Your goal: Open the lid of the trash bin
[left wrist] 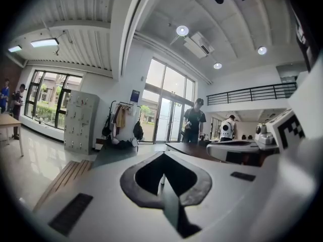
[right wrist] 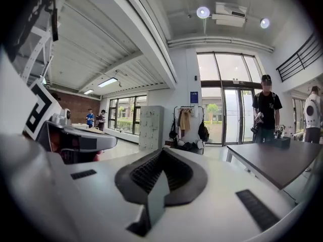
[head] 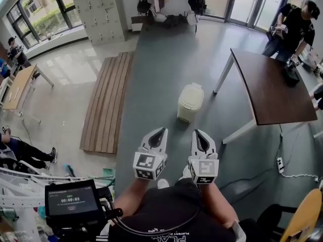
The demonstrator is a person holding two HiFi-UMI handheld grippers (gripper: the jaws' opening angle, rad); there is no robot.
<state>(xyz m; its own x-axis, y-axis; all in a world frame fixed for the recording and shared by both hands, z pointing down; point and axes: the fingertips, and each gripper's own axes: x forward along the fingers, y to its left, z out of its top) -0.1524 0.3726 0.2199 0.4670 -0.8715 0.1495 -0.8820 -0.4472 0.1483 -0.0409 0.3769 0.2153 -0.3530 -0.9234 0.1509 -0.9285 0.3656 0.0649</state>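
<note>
We see trash bin (head: 190, 103) in smooth cream plastic, bench (head: 107, 102) in bare slatted wood & floor (head: 166, 74) w/ matt grey finish

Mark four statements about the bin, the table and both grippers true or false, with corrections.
1. The trash bin has its lid shut. True.
2. The left gripper is clamped on the lid. False: it hangs short of the bin, jaws together on nothing.
3. The bin stands on the brown table. False: it stands on the floor beside the table.
4. The right gripper has its jaws together, empty. True.
</note>
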